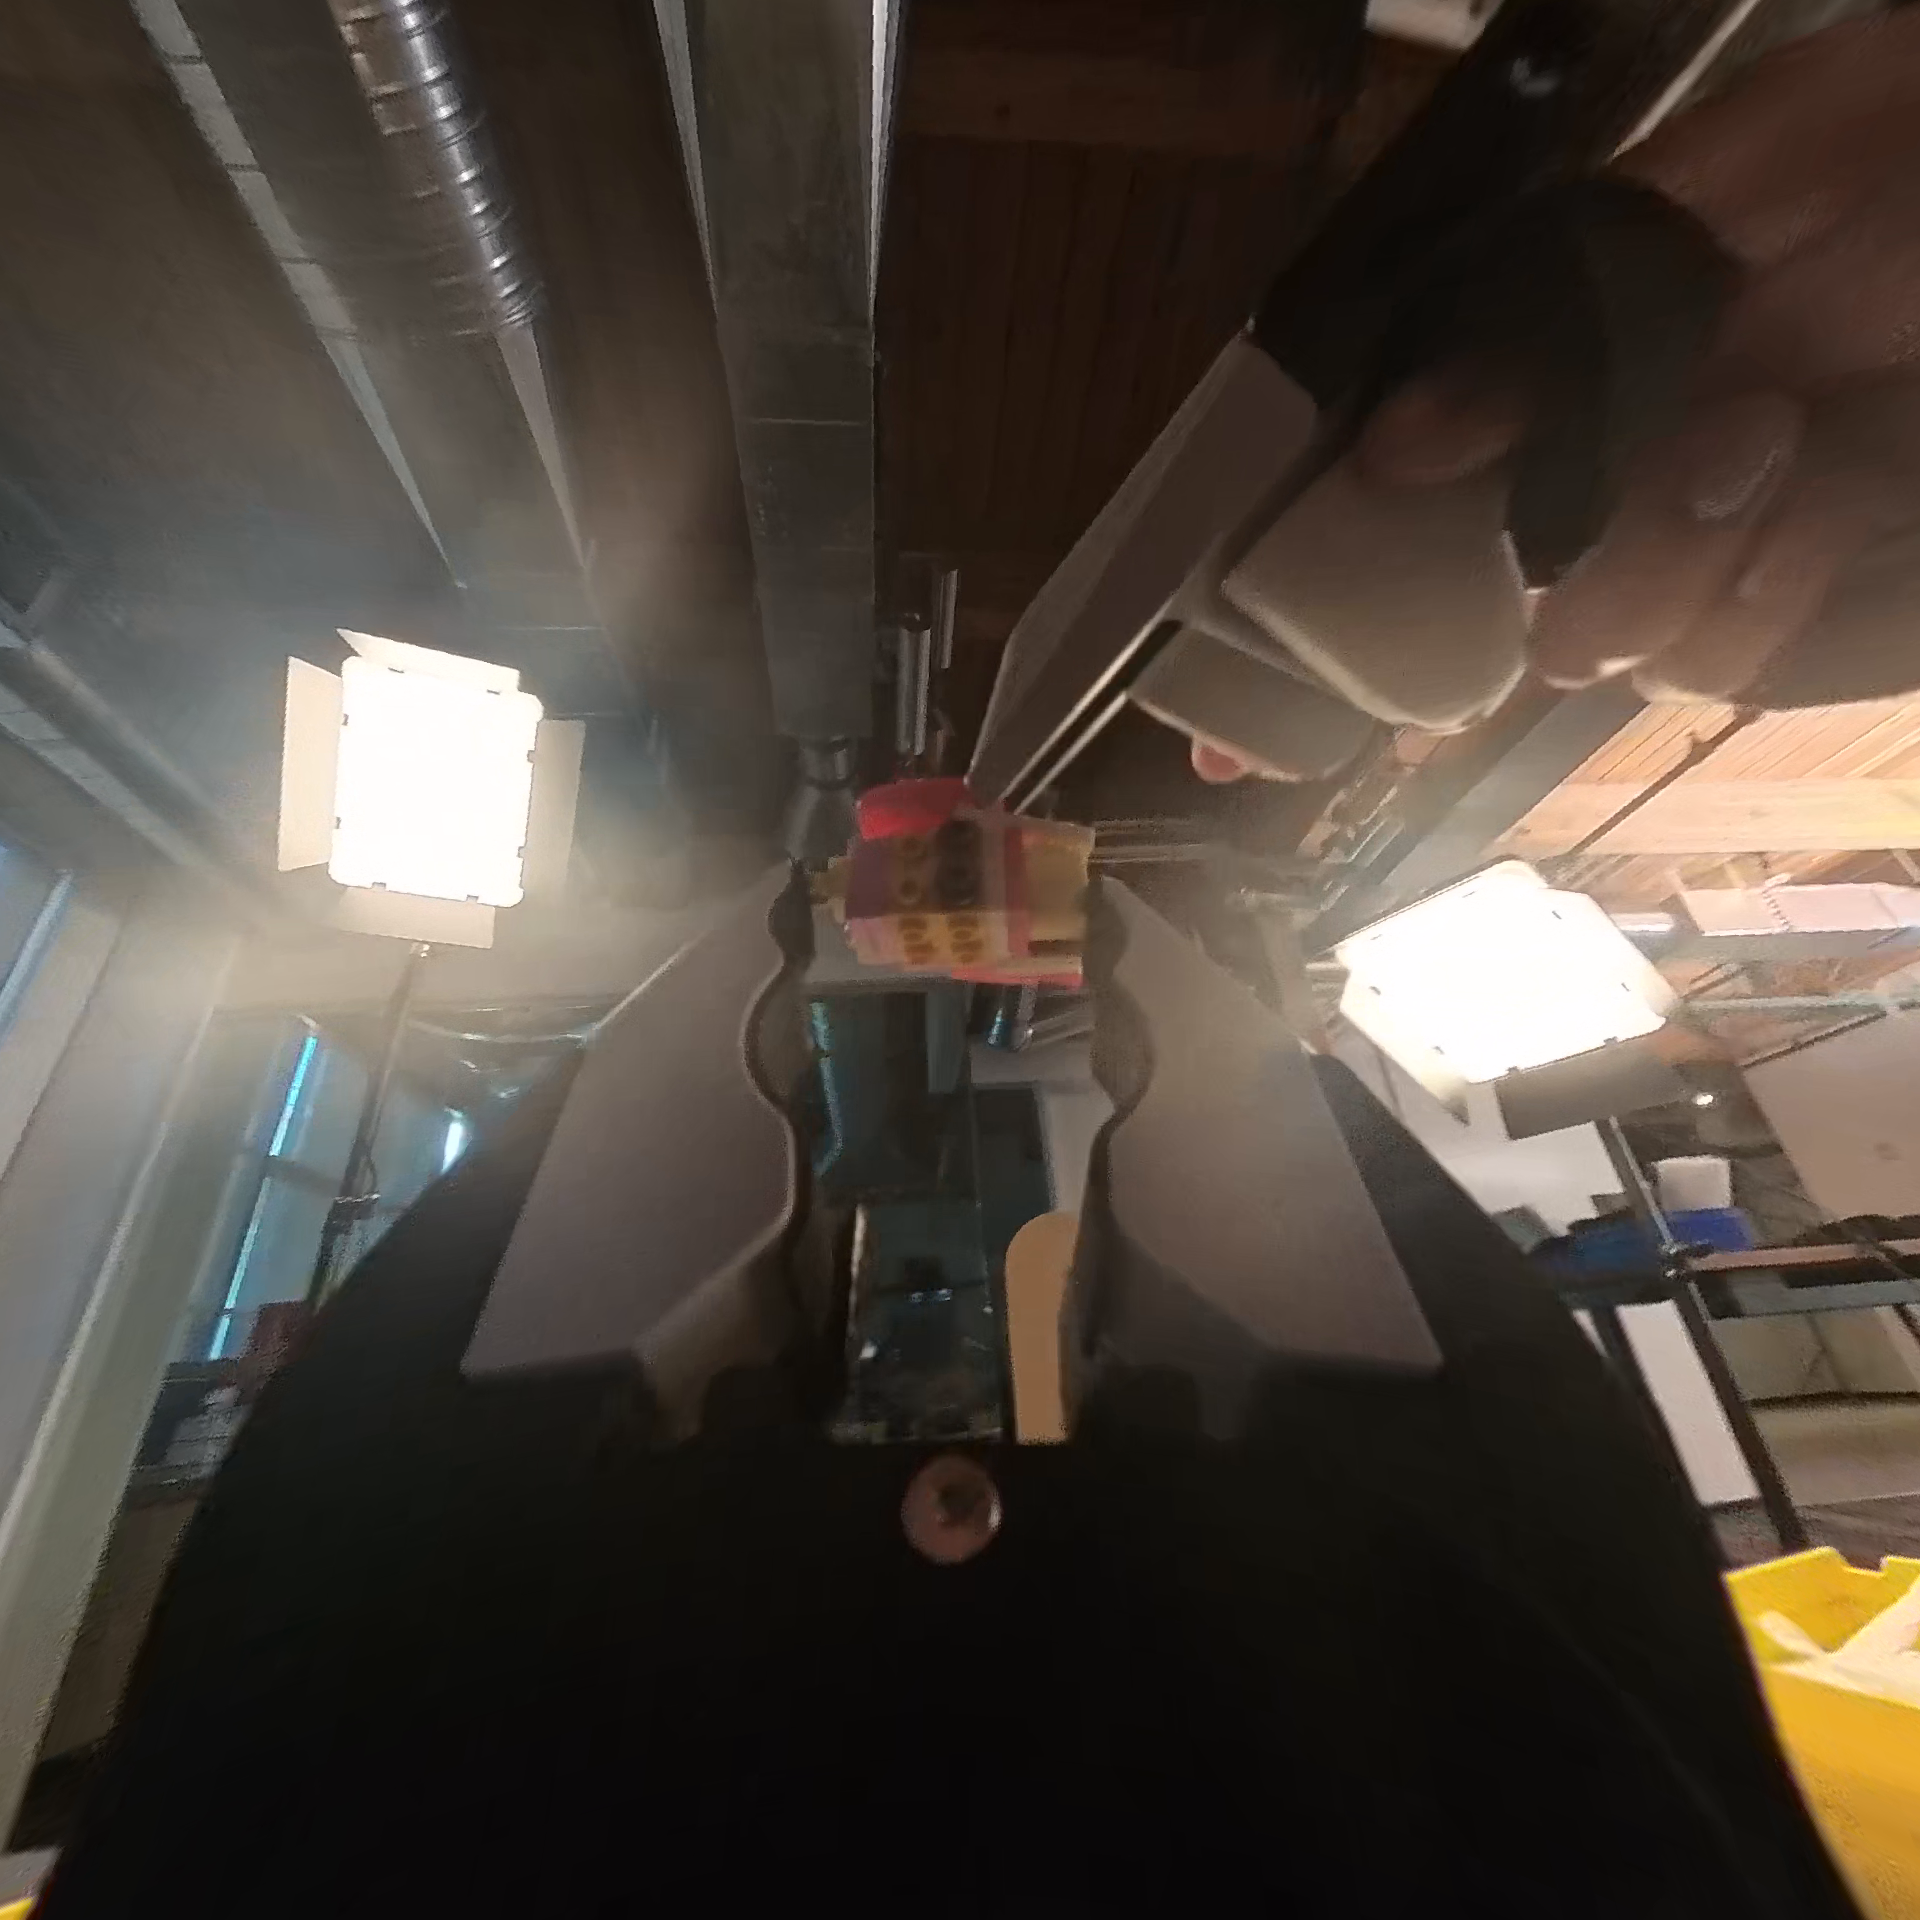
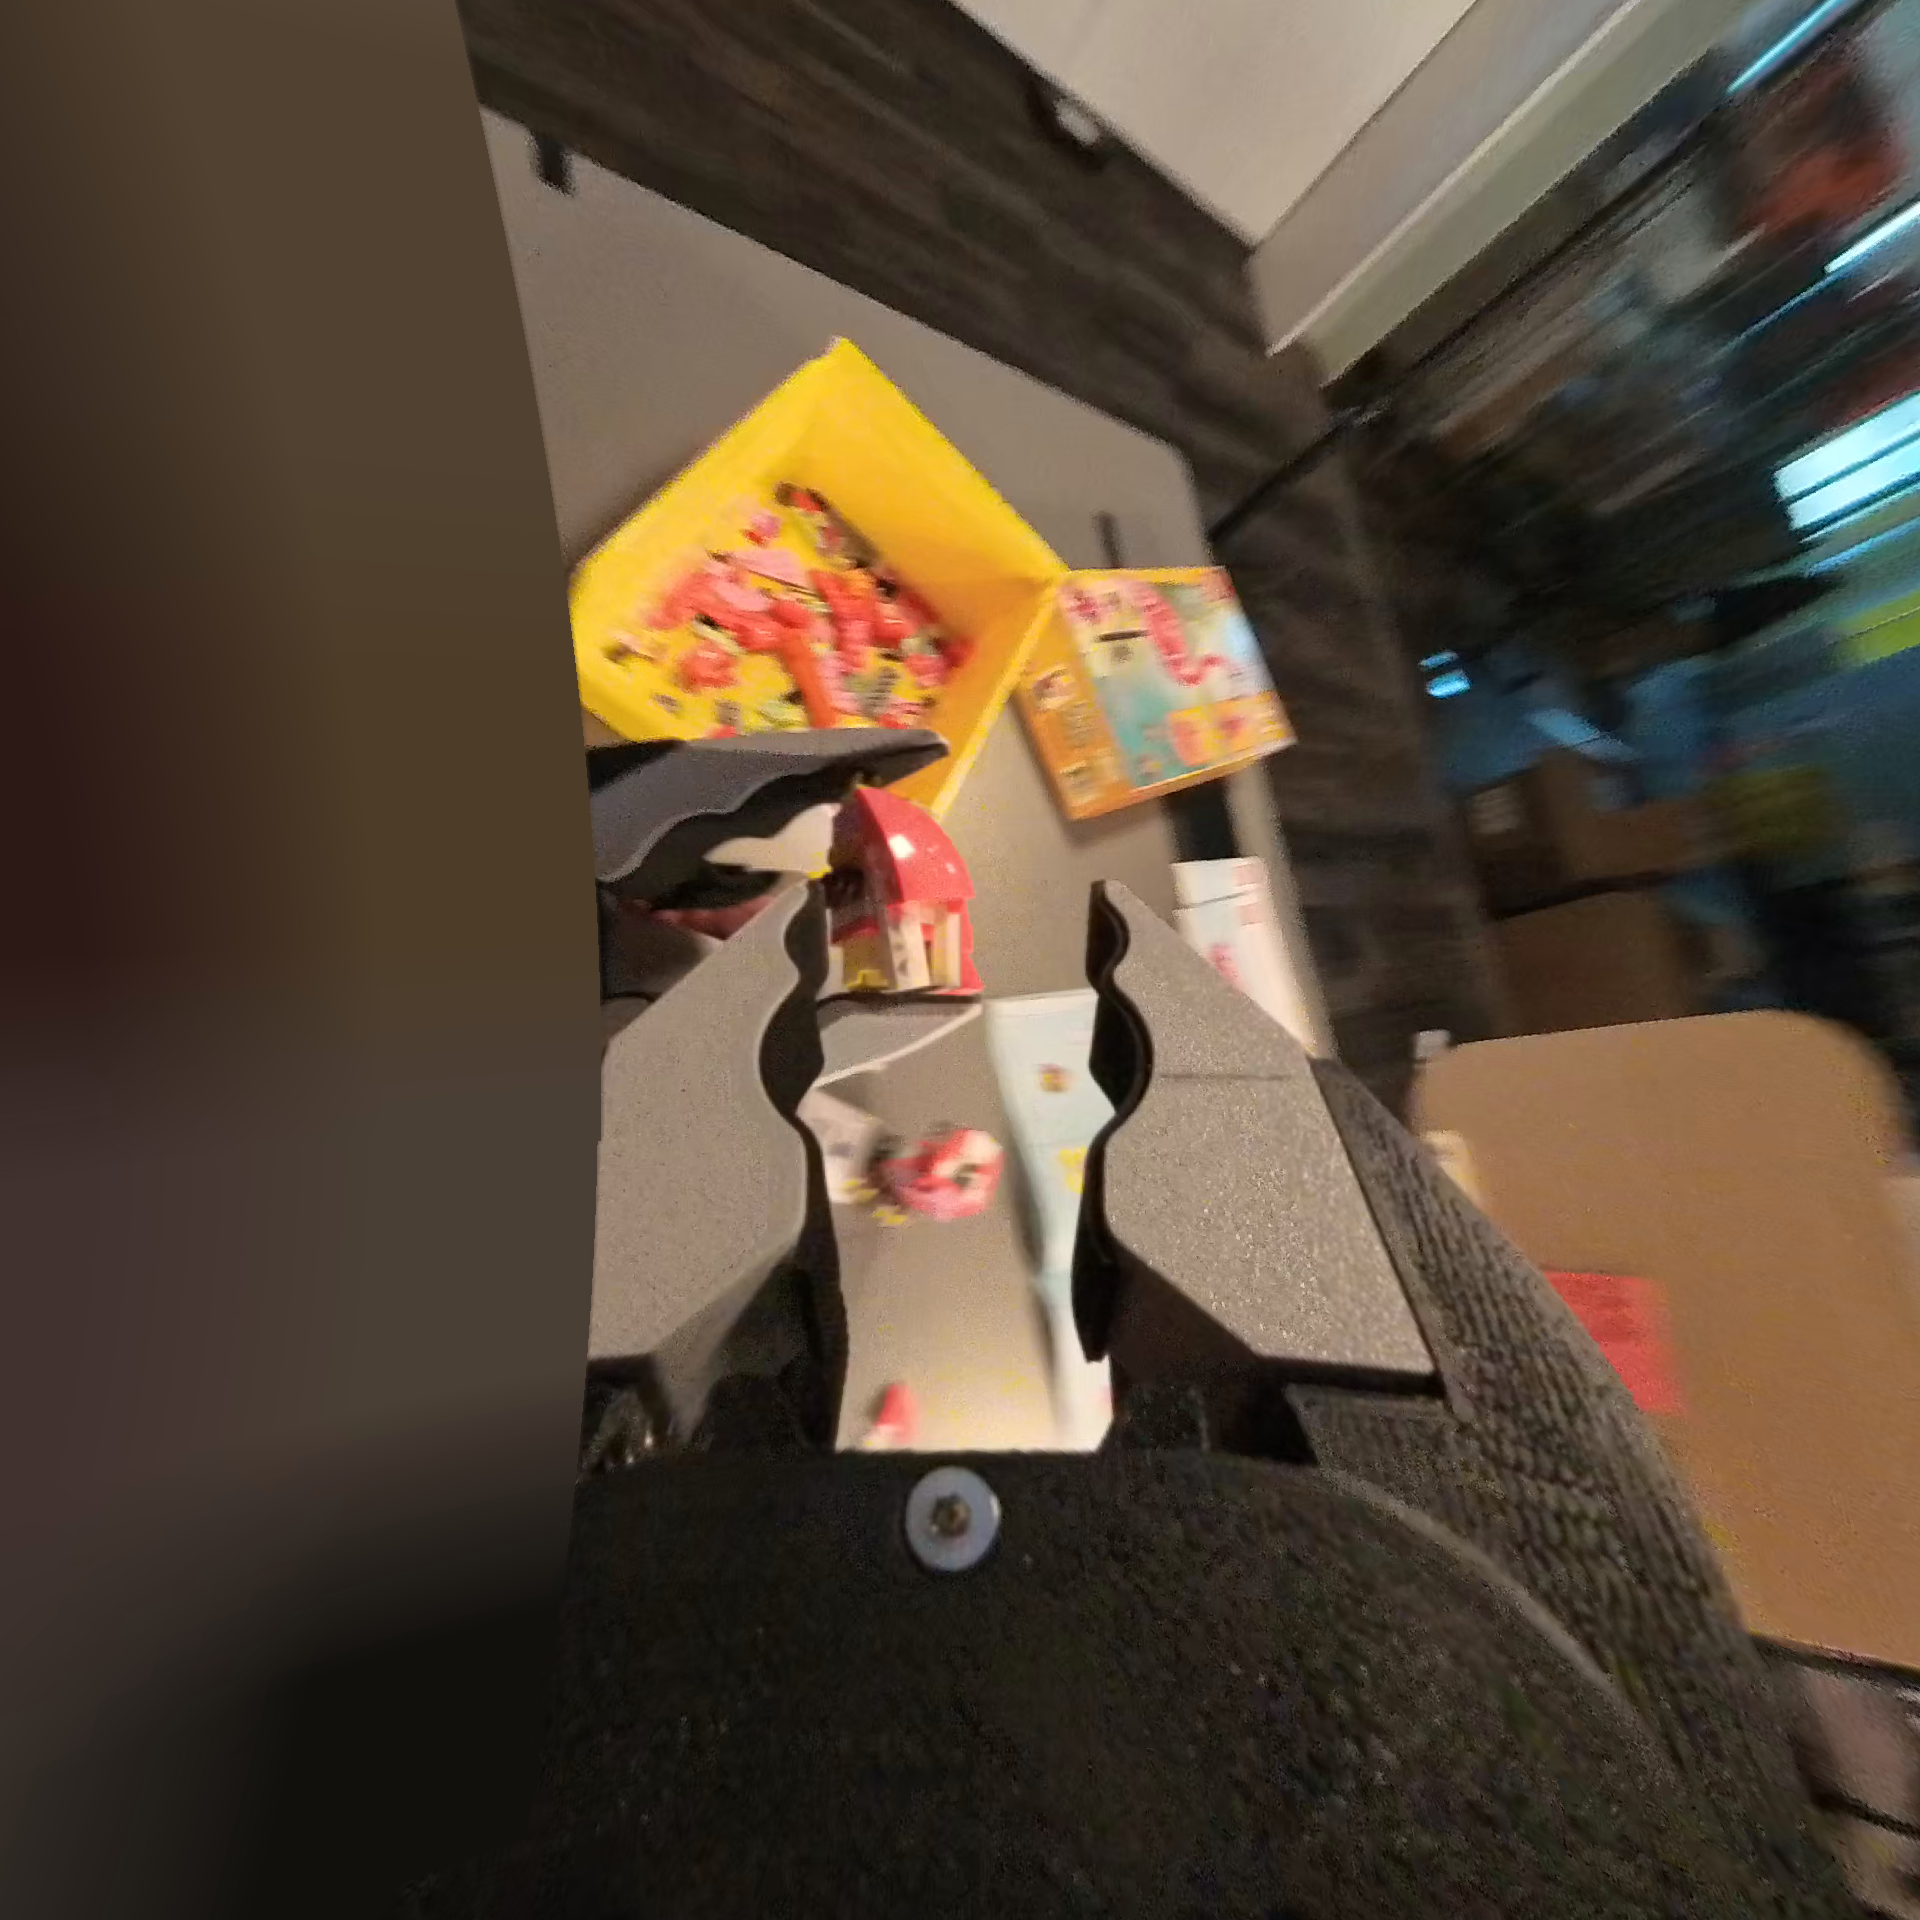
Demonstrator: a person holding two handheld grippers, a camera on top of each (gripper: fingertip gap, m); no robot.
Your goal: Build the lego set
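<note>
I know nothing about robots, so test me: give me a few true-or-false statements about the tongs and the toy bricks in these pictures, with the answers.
1. A small brick model sits between the tips of the left tongs. True.
2. The model has a blue dome. False: its dome is red.
3. The right tongs clamp the model from both sides. False: one finger stands clear of it.
4. A yellow bin holds loose bricks. True.
</note>
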